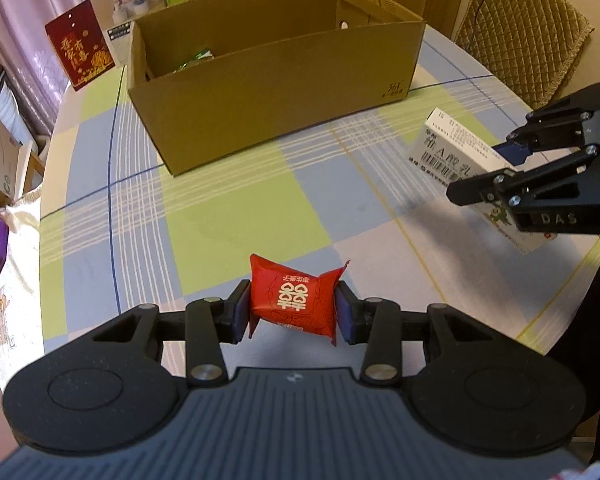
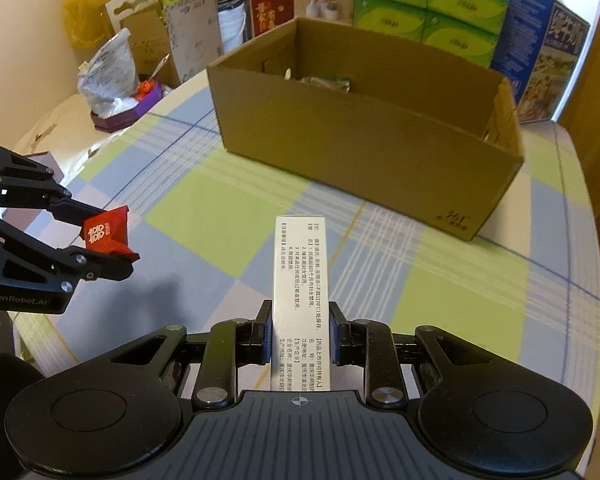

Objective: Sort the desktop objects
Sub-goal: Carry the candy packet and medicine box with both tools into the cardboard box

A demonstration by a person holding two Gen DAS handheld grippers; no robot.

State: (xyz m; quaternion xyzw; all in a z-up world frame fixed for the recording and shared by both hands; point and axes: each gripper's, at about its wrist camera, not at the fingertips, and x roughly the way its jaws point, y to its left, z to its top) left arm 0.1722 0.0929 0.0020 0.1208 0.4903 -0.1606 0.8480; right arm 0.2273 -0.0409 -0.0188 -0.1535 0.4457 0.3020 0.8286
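Checked tablecloth (image 1: 236, 216) under both tools, cardboard box (image 1: 284, 80) toward far edge. Left gripper (image 1: 293, 306) clamped on red candy packet (image 1: 294, 300), right gripper (image 2: 300, 334) clamped on white medicine carton (image 2: 300, 280); both raised, likely bound for box.

Left gripper (image 1: 293, 312): jaws clamped on something, pointing toward 12 o'clock.
Right gripper (image 2: 300, 334): likewise clamped, pointing toward 12 o'clock.

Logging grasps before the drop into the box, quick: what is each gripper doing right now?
Left gripper: shut on the red candy packet.
Right gripper: shut on the white medicine box.
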